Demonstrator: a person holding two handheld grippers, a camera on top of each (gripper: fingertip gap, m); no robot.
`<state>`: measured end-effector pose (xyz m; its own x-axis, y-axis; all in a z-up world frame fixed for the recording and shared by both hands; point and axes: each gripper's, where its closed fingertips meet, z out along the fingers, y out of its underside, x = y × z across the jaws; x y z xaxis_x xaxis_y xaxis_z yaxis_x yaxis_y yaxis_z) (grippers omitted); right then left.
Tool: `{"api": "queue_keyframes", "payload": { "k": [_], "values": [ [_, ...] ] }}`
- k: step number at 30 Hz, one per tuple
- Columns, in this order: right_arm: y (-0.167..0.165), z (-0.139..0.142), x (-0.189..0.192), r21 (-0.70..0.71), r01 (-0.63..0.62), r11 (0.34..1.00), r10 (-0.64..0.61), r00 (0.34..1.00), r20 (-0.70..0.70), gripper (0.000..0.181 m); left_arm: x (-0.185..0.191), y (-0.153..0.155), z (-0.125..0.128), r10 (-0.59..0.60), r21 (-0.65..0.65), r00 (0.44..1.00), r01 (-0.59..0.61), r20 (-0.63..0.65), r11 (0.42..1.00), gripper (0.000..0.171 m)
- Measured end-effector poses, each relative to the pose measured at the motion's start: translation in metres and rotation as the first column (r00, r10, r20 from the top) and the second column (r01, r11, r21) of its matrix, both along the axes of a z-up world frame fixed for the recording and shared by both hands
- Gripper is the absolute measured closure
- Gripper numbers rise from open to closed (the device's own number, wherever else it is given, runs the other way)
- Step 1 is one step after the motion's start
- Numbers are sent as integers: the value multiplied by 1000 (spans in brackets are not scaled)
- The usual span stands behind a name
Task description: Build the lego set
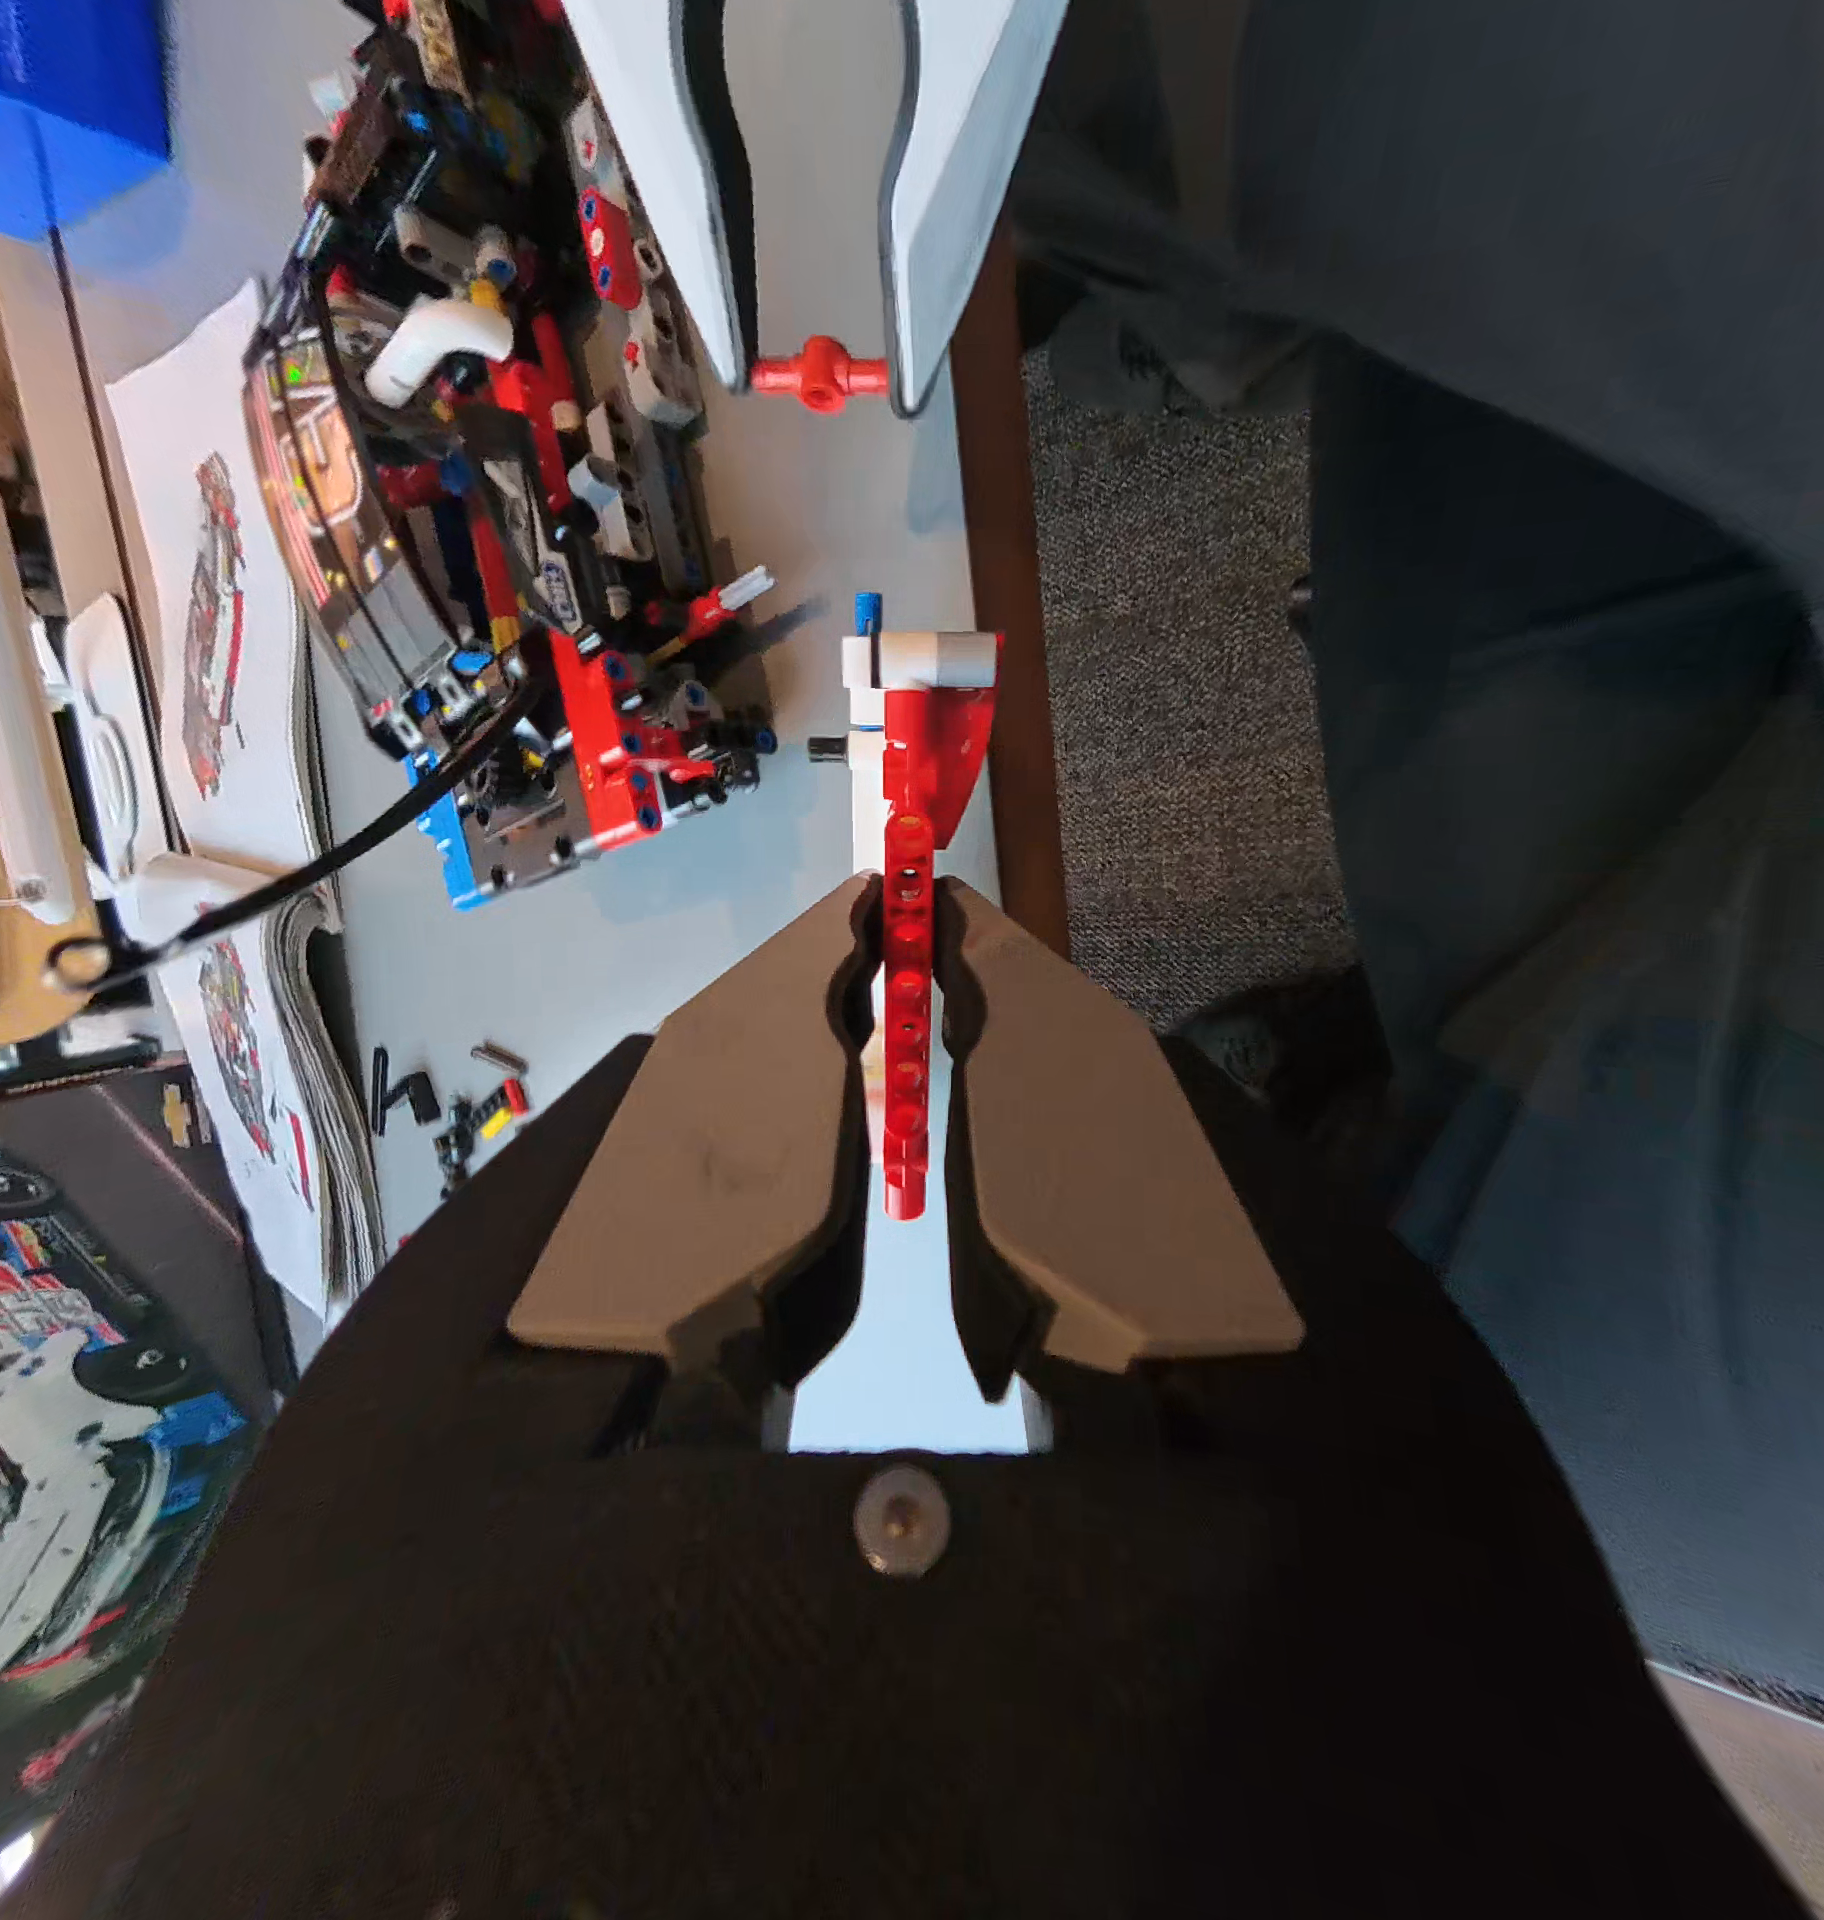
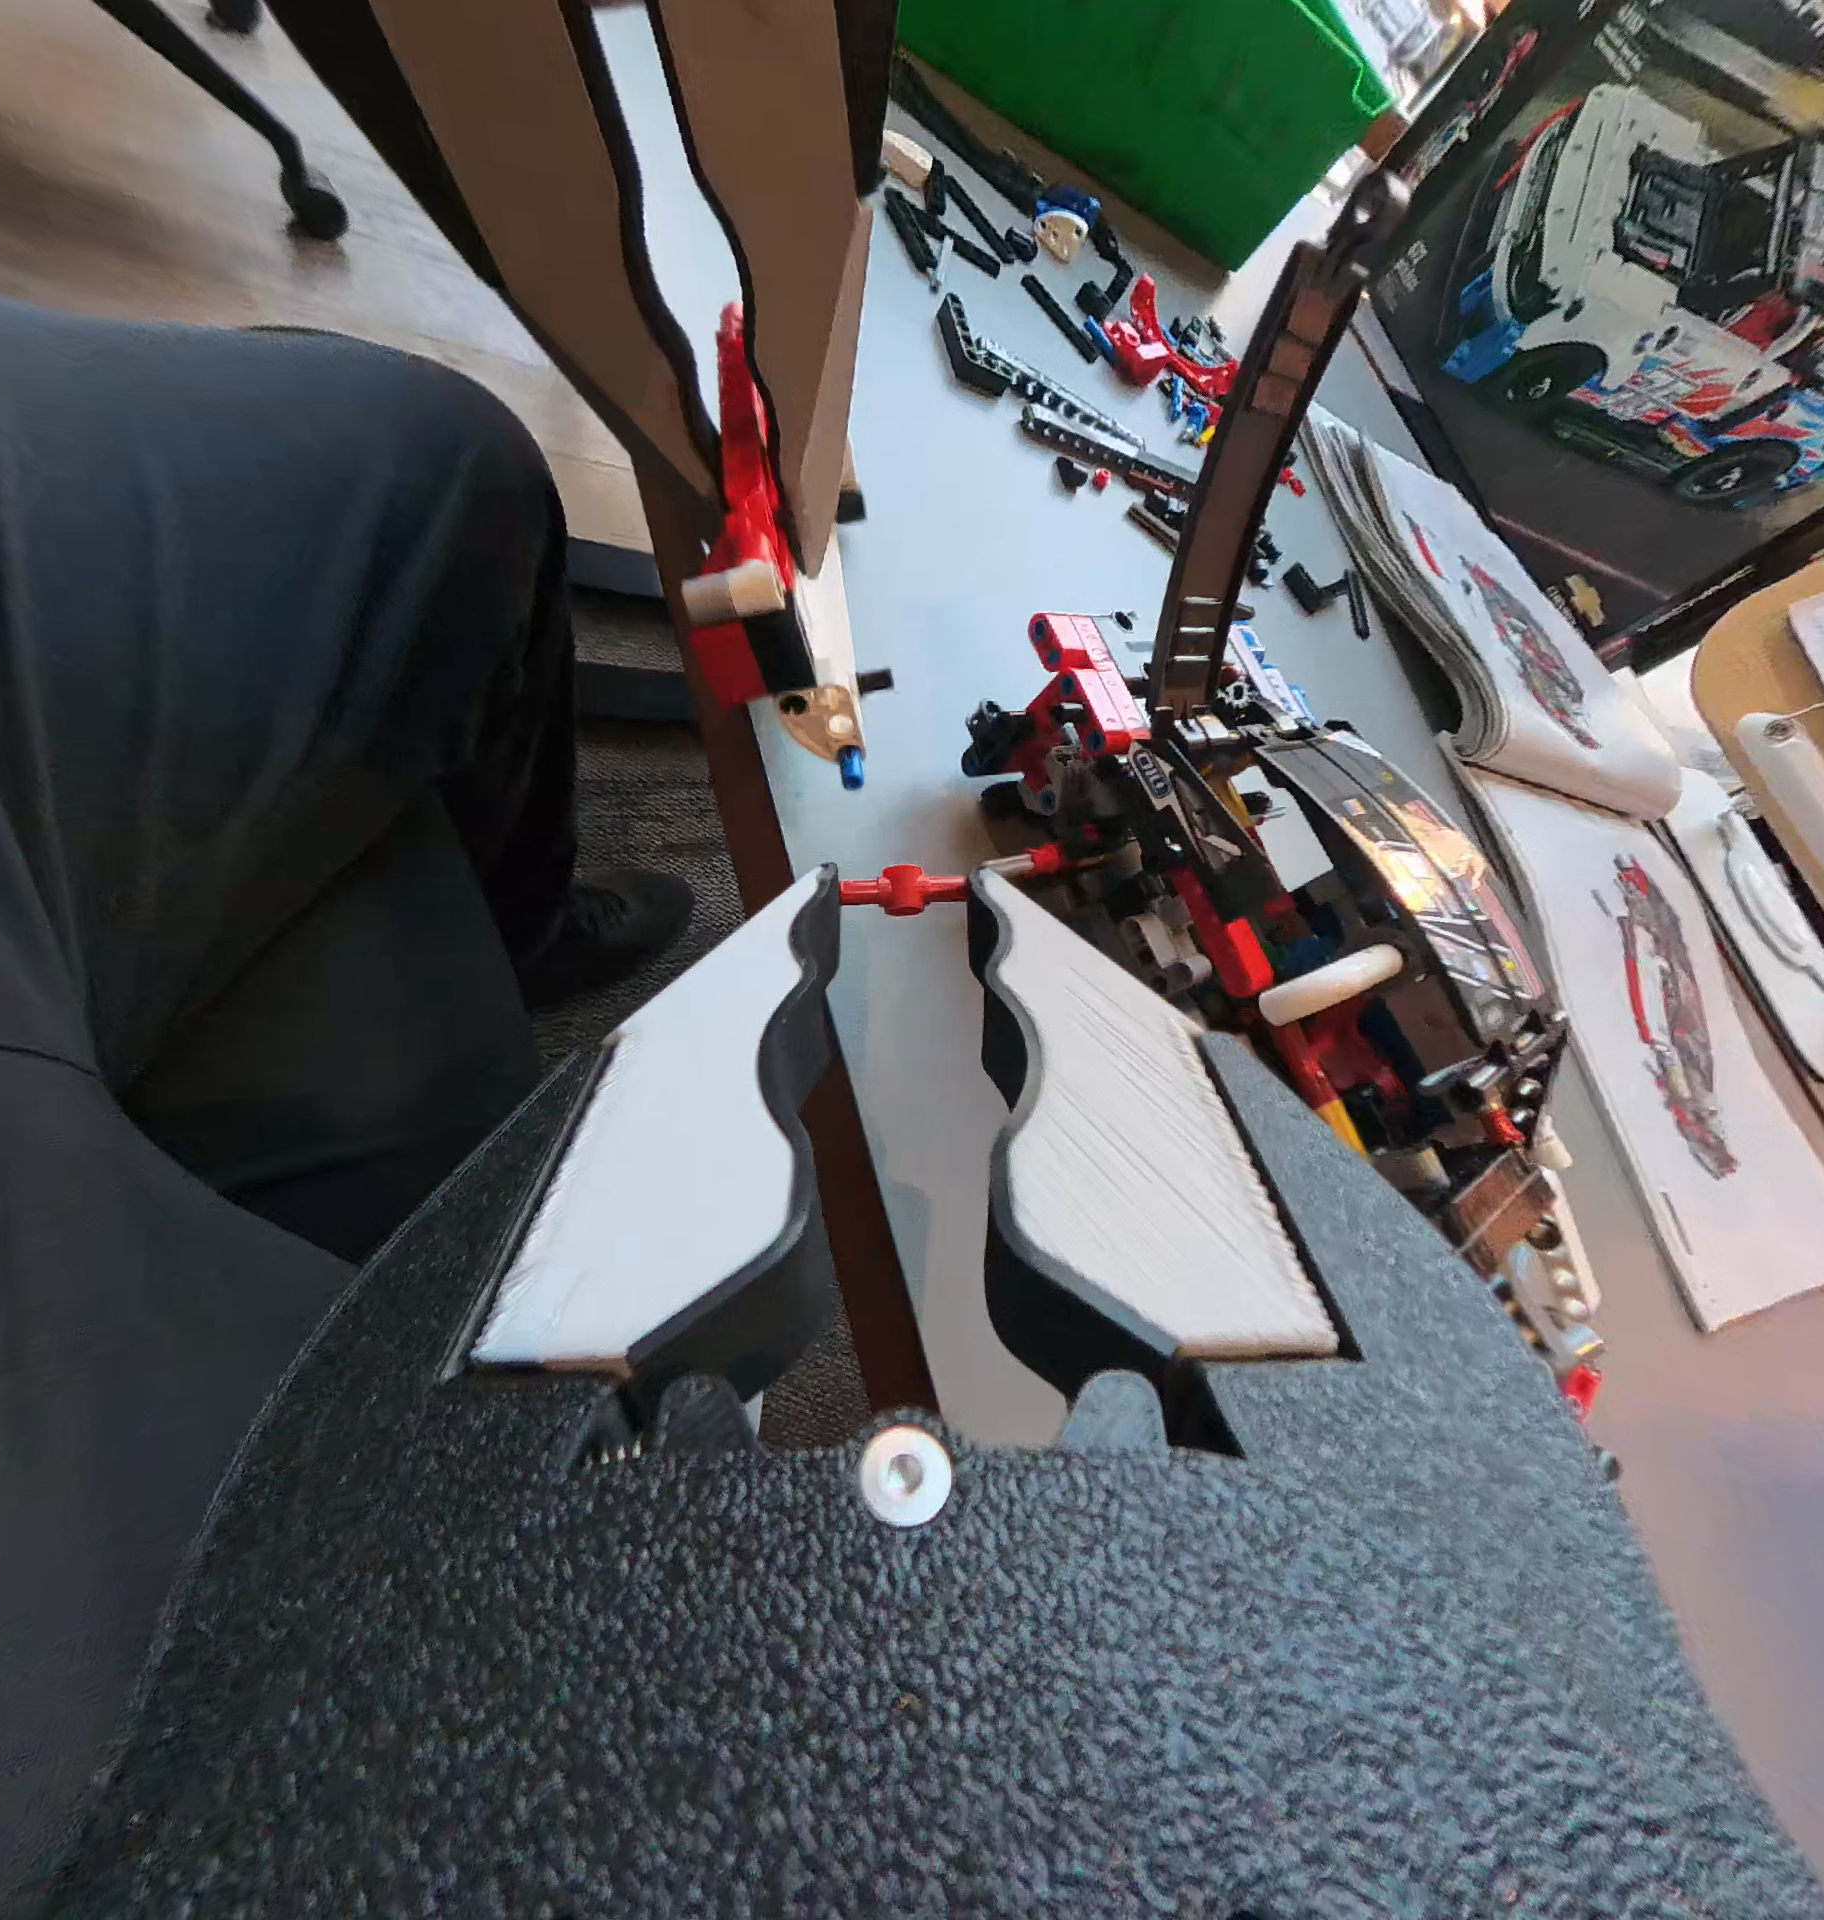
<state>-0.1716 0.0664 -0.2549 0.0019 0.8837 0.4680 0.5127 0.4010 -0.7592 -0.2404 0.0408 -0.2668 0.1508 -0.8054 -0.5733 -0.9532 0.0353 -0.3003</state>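
My left gripper, with tan fingers, is shut on a red holed beam that carries a red and white sub-assembly with a blue pin. It hangs over the table's near edge. My right gripper, with white fingers, is shut on a small red axle connector, held by its two ends. The connector also shows in the left wrist view, beyond the sub-assembly. The part-built car model lies on the white table beside both grippers; it also shows in the right wrist view.
Open instruction booklets and the set's box lie past the model. Loose black and red parts are scattered on the table, with a green bin behind. A person's dark-clothed legs are next to the table edge. The gap from one gripper's tips to the other's is roughly 8 centimeters.
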Motion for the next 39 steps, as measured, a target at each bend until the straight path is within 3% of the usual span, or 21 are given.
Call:
{"api": "queue_keyframes", "payload": {
  "k": [5,14,19,23,26,29,35,39],
  "values": [
    [3,-12,0,30,12,999,-13,999,30,159,17,10,-2,-33,52,999,31,26,998,167],
    [17,-29,0,-25,52,998,-50,994,96,159,27,21,-14,-52,-23,998,52,30,998,167],
    [18,-33,1,-161,50,986,-34,994,104,160,29,23,-15,-55,-117,996,63,70,991,167],
    [19,-35,1,-280,28,959,2,994,107,159,35,18,-11,-23,-272,989,63,148,960,167],
    [18,-35,1,-280,17,960,18,992,123,159,31,22,-11,25,-350,986,34,165,936,167],
    [18,-35,2,-264,10,965,27,990,139,159,37,20,-5,49,-435,964,73,262,897,167],
    [18,-36,2,-307,-15,952,63,987,147,159,41,23,1,73,-468,919,128,388,874,166],
    [18,-36,5,-319,-20,948,74,984,160,159,43,23,0,73,-486,911,148,407,861,166]
  ]
}}
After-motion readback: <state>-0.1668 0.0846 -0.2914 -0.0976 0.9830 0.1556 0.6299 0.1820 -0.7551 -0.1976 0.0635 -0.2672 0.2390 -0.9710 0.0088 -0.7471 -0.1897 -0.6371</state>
